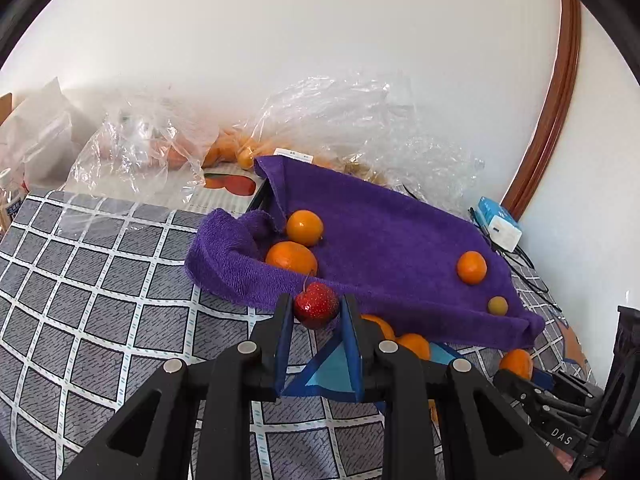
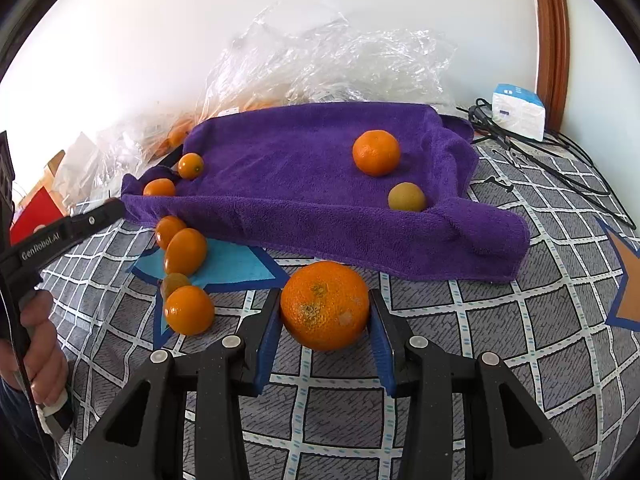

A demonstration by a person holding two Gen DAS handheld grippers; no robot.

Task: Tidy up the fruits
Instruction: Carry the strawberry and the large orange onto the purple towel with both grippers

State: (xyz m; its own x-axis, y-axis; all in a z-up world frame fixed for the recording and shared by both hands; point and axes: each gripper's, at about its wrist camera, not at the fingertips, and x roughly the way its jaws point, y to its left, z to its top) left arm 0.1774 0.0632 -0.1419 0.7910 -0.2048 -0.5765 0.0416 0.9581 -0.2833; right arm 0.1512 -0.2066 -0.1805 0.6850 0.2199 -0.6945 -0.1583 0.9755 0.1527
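My left gripper (image 1: 316, 309) is shut on a small red speckled fruit (image 1: 316, 305) with a stem, held just in front of the near edge of a purple towel (image 1: 380, 224). On the towel lie three oranges (image 1: 305, 227) (image 1: 291, 258) (image 1: 472, 267) and a small brownish fruit (image 1: 498, 305). My right gripper (image 2: 325, 314) is shut on a large orange (image 2: 324, 305), low over the checked cloth, in front of the towel (image 2: 300, 184). Several small oranges (image 2: 185, 251) lie loose on the cloth to its left. The left gripper's arm (image 2: 80, 224) and a hand (image 2: 44, 344) show at the left edge.
Crumpled clear plastic bags (image 1: 160, 148) (image 2: 320, 60) with oranges inside lie against the white wall behind the towel. A white and blue box (image 2: 518, 110) and black cables (image 2: 540, 152) sit at the back right. The checked tablecloth (image 1: 100, 280) spreads to the left.
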